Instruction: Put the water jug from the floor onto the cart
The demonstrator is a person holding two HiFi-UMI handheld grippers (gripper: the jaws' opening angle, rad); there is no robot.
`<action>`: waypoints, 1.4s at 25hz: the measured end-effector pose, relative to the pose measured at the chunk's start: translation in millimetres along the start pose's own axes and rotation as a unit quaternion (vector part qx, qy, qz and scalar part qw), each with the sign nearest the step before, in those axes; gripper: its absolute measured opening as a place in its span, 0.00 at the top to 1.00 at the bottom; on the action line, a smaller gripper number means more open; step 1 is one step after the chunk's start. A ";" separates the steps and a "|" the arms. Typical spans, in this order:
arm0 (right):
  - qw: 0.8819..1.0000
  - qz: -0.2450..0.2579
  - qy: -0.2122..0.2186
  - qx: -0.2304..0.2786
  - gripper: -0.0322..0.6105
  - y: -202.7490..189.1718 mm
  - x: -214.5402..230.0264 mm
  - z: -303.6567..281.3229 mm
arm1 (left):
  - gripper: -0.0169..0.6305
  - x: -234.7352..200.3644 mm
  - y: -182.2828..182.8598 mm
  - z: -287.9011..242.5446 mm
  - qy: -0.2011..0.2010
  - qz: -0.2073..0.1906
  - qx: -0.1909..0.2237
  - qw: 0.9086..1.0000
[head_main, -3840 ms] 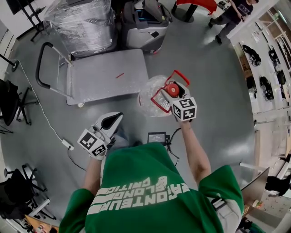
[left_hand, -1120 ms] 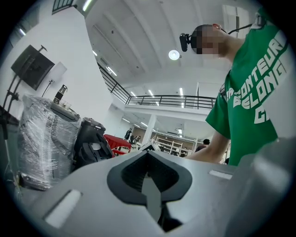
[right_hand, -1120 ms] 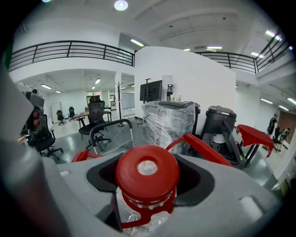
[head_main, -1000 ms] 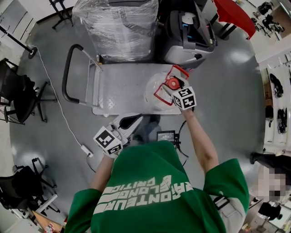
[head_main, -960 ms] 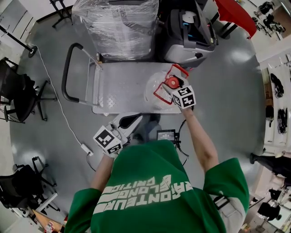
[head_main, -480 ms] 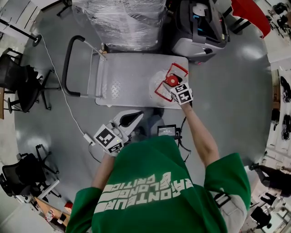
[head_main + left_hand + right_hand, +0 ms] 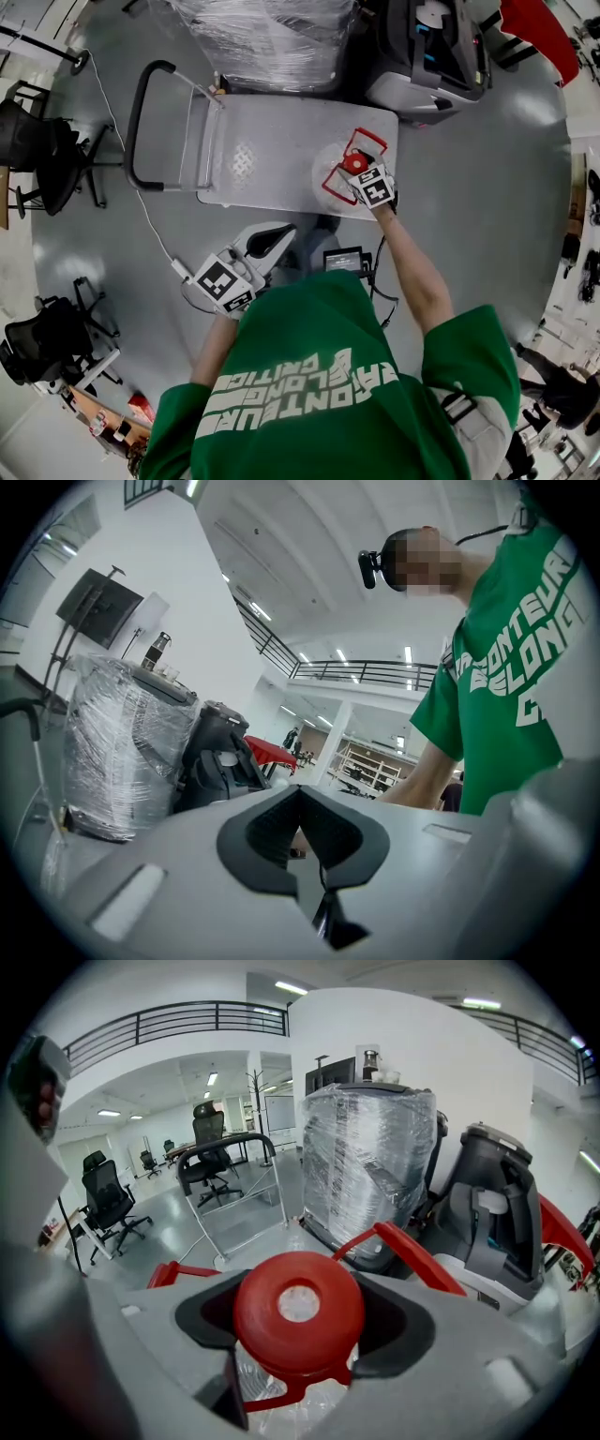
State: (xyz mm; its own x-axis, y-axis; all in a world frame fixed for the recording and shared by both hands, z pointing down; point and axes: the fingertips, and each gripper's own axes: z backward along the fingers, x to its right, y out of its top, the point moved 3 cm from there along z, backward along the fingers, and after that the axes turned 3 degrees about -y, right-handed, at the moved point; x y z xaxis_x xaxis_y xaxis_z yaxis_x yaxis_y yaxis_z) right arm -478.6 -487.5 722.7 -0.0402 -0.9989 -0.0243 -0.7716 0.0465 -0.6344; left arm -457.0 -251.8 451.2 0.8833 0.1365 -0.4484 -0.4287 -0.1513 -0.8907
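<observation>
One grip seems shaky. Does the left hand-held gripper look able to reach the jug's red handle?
Likely yes: the left hand-held gripper is empty and shut, and nothing stands between it and the red handle over the cart.

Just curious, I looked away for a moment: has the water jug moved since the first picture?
Yes. The water jug hung over the floor beside the cart; now it is over the right end of the cart's deck.

1 water jug (image 7: 330, 161), 1 cart (image 7: 262, 141), 2 grippers (image 7: 277, 234) (image 7: 355, 170), 2 office chairs (image 7: 42, 155) (image 7: 42, 342), 1 wrapped bundle (image 7: 272, 37)
</observation>
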 end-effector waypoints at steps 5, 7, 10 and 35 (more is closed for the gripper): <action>0.999 0.011 0.019 -0.027 0.48 -5.0 7.0 -24.1 | 0.95 -16.2 4.4 -9.2 0.023 0.006 0.000 1.000; 0.999 0.015 0.028 -0.039 0.48 -5.9 7.4 -30.5 | 0.95 -20.3 6.0 -11.4 0.032 0.009 0.000 0.999; 0.997 0.025 0.039 -0.054 0.48 -8.4 10.6 -43.6 | 0.95 -27.0 7.5 -14.7 0.046 0.013 0.004 0.999; 0.983 0.095 0.067 -0.140 0.48 -70.6 10.4 -145.4 | 0.95 -46.2 -5.9 -16.3 0.120 0.033 -0.012 0.992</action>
State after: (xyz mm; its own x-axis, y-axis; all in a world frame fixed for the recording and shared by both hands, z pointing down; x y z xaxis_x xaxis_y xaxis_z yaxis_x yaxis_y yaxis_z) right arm -516.9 -500.1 879.6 -0.2694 -0.9630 -0.0073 -0.8860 0.2508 -0.3901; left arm -492.2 -273.1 478.4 0.8748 -0.1105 -0.4718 -0.4844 -0.1763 -0.8569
